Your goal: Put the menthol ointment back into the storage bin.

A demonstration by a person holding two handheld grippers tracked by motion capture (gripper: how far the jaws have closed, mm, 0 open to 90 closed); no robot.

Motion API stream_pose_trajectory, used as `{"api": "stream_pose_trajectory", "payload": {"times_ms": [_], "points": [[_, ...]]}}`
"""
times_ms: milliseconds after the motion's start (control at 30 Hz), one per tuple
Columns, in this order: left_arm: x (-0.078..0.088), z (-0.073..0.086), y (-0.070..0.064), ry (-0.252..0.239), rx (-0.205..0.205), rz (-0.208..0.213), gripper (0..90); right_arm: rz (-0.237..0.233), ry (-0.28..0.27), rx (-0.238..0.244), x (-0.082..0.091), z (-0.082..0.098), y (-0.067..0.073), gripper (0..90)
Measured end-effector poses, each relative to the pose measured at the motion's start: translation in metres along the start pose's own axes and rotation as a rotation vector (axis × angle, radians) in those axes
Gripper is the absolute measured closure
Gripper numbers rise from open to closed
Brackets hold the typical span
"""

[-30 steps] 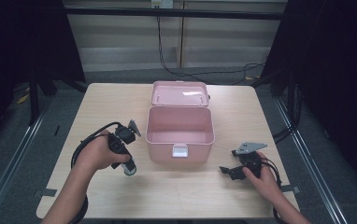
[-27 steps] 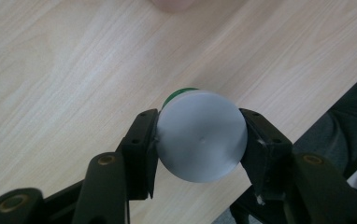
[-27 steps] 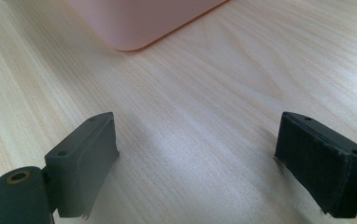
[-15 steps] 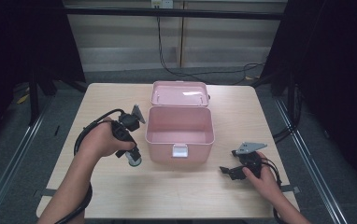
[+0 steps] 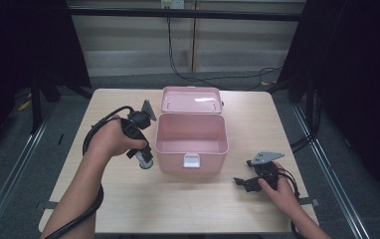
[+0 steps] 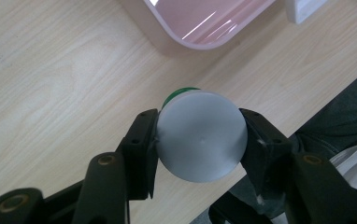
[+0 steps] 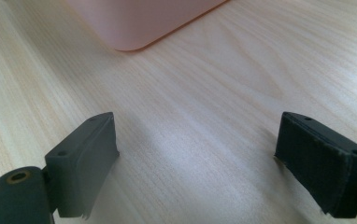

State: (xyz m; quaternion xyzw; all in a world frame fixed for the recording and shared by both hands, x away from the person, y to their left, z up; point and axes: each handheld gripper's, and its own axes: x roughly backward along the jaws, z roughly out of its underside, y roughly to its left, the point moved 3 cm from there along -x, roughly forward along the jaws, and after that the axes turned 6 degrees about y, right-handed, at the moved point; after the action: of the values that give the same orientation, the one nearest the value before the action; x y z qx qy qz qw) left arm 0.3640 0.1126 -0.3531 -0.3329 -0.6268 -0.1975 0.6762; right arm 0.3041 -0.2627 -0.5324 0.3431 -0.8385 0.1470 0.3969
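White round container [image 6: 200,140] clamped between left gripper [image 6: 199,144] jaws, hung beside open pink box [image 5: 192,137], right gripper [image 7: 197,158] rested wide apart, empty, on table [image 5: 178,204]

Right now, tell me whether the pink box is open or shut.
Open. The pink box has its lid swung back behind it, and the high view looks straight into its bare interior; nothing is visible inside.

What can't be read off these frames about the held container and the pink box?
- Round white container with green rim: the left gripper view shows one flat end; its body is hidden behind it, and it is too small in the high view.
- Open pink plastic box: near inside wall hidden by its rim in the high view; cut off by the top edge in both gripper views.
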Motion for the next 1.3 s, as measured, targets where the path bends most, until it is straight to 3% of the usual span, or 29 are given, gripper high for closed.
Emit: {"api": "stream_pose_trajectory", "payload": {"times_ms": [567,967,1300], "points": [[0.029,-0.030,-0.005,-0.039,0.068,-0.009,50.3,-0.001,0.000,0.000,0.000,0.000,0.000,12.1],[0.042,-0.045,-0.010,-0.032,0.069,-0.012,50.3,-0.002,0.002,0.000,0.000,0.000,0.000,12.1],[0.039,-0.058,-0.011,-0.032,0.091,-0.013,50.3,-0.002,0.003,0.000,0.000,0.000,0.000,12.1]]}}
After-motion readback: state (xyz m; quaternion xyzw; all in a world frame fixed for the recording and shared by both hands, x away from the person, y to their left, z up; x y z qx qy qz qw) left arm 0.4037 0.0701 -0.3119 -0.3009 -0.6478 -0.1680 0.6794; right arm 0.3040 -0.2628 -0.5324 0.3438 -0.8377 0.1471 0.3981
